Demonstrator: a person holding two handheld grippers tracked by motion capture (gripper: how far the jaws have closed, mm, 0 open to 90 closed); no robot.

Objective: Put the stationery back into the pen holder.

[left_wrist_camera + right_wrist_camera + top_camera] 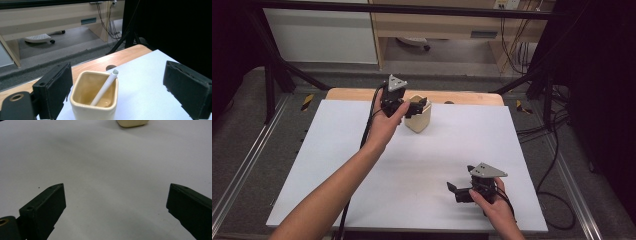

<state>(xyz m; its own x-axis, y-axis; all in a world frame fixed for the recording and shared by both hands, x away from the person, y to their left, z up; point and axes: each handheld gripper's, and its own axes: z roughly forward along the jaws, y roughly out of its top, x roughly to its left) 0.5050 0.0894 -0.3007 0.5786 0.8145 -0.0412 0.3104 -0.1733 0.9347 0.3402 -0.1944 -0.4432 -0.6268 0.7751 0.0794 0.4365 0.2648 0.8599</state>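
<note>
Jaws of my left gripper (pixel 120 85) stand wide apart, gripping nothing, with the cream cup (pixel 93 100) just ahead between them, unpressed. It is a squarish, glossy ceramic cup with rounded corners, standing upright near the far edge of the tabletop (pixel 362 165), which is covered in white. A white pen (pixel 105 87) leans inside it, its tip poking over the rim. My right gripper (pixel 462 192) sits well apart near the front edge, its jaws also open and empty over bare white surface, nothing between it and the cup.
</note>
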